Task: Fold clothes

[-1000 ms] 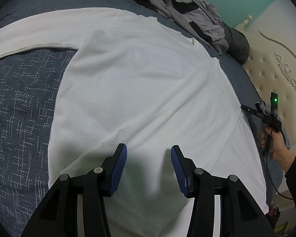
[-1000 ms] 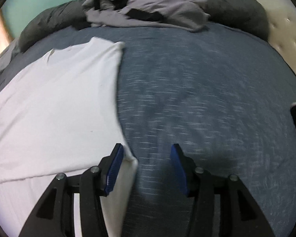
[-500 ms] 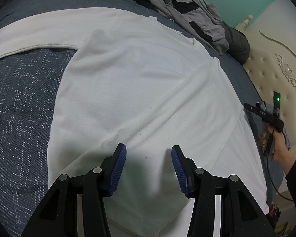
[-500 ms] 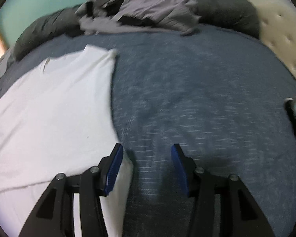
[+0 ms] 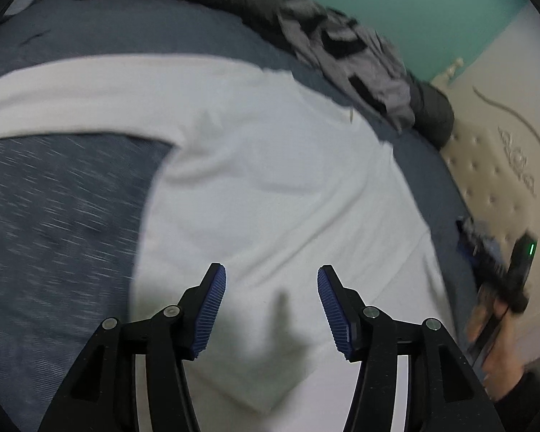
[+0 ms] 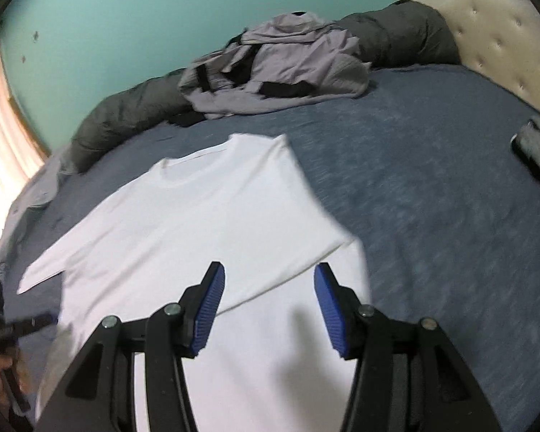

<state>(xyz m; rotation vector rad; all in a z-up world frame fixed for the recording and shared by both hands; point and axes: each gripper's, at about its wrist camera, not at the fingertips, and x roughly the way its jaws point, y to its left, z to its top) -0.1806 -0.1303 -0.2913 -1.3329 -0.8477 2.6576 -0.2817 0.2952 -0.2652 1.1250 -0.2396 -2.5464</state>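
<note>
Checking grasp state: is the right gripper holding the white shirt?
No, the right gripper is open, its blue fingers spread above the white shirt.

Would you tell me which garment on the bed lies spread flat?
The white T-shirt, under both open grippers; the grey garment is crumpled by the far edge.

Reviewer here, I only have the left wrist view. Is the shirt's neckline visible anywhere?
Observer: Yes, the right wrist view shows the white shirt with its collar toward the far end of the bed.
Reviewer: And that gray heap, what is it lying on?
Observer: The gray garment lies partly over a dark rolled duvet.
Reviewer: Is the right gripper holding fabric?
Observer: No, the right gripper is open above the shirt.
</note>
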